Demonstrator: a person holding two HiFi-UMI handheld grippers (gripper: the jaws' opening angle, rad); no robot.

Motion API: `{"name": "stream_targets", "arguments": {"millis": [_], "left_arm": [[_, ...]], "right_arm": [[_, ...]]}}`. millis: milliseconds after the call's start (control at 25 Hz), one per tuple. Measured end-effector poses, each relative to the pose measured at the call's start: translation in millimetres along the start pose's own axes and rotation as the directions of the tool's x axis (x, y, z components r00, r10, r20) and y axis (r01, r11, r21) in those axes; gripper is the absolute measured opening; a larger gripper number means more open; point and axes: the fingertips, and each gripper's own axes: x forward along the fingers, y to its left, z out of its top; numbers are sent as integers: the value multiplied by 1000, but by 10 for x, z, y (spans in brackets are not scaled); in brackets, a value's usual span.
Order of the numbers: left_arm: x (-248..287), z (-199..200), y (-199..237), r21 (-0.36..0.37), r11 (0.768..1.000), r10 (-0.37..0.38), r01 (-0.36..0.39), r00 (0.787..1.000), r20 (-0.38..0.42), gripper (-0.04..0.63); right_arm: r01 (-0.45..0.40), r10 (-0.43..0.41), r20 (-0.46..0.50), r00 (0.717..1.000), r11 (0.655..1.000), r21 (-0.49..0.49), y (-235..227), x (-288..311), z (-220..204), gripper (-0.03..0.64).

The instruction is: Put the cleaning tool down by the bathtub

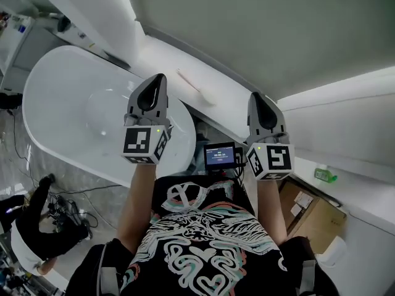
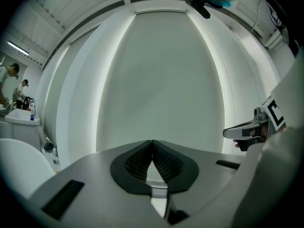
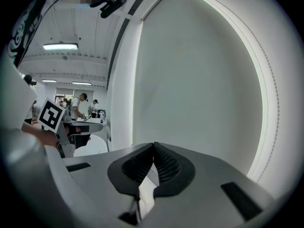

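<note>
Left hand-held gripper, head view: the left hand-held gripper [image 1: 158,82] is held up over the near end of the bathtub [image 1: 74,103]. Its jaws are drawn together and nothing is carried.
Right hand-held gripper, head view: the right hand-held gripper [image 1: 255,100] is held at about the same height, well apart to the side. Its jaws are likewise together and bare.
Cleaning tool, head view: the cleaning tool [image 1: 197,90], a pale long-handled brush, is seen lying flat on the white ledge [image 1: 163,57] behind the bathtub. It is laid lengthwise, between the ledge's tub-side edge and its wall-side edge, and is touched by neither gripper.
Left gripper view: the ribbed pads are pressed tip to tip with nothing between them. A blank wall [image 2: 156,80] is faced, and the right hand-held gripper is glimpsed at the right edge.
Right gripper view: the pads are met at the tips and nothing is caught between them. The same pale wall is faced, and the left hand-held gripper is glimpsed at the left edge.
Step in hand: the put-down is judged complete, since the tool is at rest by the bathtub and both grippers are clear of it.
Next move: probably nothing beyond keeping both grippers away from the ledge, so that the tool is not knocked toward its edge.
</note>
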Motion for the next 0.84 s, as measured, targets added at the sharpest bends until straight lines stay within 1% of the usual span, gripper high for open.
{"name": "stream_targets", "arguments": {"millis": [160, 360, 840], "left_arm": [[-72, 111, -140, 27, 999, -18, 18, 1000, 16, 17], [-106, 197, -172, 34, 999, -22, 21, 999, 32, 17], [-108, 267, -197, 35, 999, -16, 15, 999, 40, 17]], "right_arm": [[6, -7, 34, 999, 1000, 3, -11, -122, 97, 26], [6, -6, 52, 999, 1000, 3, 28, -178, 149, 26], [1, -2, 50, 999, 1000, 11, 63, -190, 218, 26]]}}
